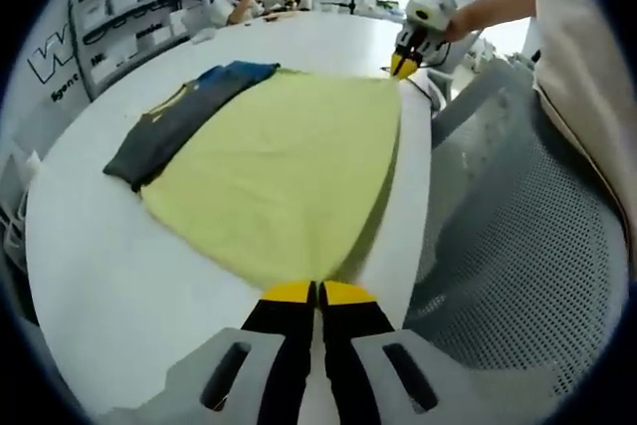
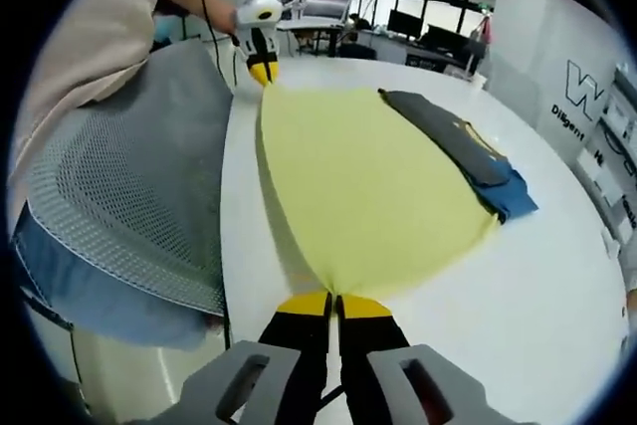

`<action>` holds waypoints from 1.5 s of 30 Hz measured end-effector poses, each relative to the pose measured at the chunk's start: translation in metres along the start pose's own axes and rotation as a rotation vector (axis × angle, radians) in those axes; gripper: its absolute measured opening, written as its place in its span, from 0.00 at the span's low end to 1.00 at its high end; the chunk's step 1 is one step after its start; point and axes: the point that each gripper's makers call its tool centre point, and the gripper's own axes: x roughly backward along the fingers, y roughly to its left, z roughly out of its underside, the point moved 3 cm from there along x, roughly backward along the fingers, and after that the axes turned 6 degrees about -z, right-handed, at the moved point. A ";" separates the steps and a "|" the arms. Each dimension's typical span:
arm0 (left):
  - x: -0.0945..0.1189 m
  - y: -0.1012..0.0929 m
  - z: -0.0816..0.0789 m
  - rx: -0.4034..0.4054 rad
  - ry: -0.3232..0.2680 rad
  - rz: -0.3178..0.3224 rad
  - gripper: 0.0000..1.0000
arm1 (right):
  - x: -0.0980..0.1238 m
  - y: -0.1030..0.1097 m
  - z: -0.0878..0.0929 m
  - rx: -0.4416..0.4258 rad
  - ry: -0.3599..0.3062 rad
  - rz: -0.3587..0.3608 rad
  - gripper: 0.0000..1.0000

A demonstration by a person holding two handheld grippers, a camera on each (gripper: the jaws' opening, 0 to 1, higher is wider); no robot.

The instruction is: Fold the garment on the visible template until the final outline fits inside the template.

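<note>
A pale yellow garment (image 1: 284, 166) lies spread flat on the round white table (image 1: 109, 276). My left gripper (image 1: 317, 294) is shut on its near corner at the table's edge. My right gripper (image 1: 404, 68) pinches the opposite corner along the same edge. In the right gripper view the yellow garment (image 2: 368, 176) runs from my right gripper (image 2: 333, 304), shut on one corner, up to the left gripper (image 2: 262, 74) on the other. A dark grey and blue cloth (image 1: 179, 116) lies along the garment's far side, partly under it, and shows again as the dark cloth (image 2: 463, 151).
A grey mesh chair back (image 1: 518, 216) presses against the table edge beside the garment; the mesh chair (image 2: 139, 166) and a person's beige top (image 2: 100, 47) are close. Shelves with boxes (image 1: 129, 7) and seated people stand beyond the table.
</note>
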 end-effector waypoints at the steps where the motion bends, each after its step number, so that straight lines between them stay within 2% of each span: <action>1: 0.004 -0.002 0.000 0.006 -0.004 0.011 0.01 | 0.002 0.001 -0.001 0.002 0.001 0.000 0.00; 6: 0.022 -0.008 -0.009 0.027 -0.028 0.040 0.01 | 0.017 0.005 -0.010 0.005 -0.016 -0.001 0.00; 13: 0.042 0.002 -0.029 0.058 -0.082 0.034 0.00 | 0.035 -0.003 -0.029 0.027 -0.040 0.022 0.00; 25: 0.062 0.060 -0.083 0.061 -0.161 -0.029 0.00 | 0.054 -0.058 -0.063 0.003 -0.110 0.115 0.00; 35: 0.059 0.103 -0.112 0.037 -0.172 -0.061 0.00 | 0.057 -0.104 -0.081 -0.007 -0.132 0.150 0.00; 40: 0.054 0.128 -0.124 0.050 -0.173 -0.080 0.00 | 0.057 -0.129 -0.089 -0.026 -0.149 0.173 0.00; 45: 0.043 0.161 -0.136 0.098 -0.167 -0.102 0.00 | 0.050 -0.163 -0.097 -0.061 -0.165 0.194 0.00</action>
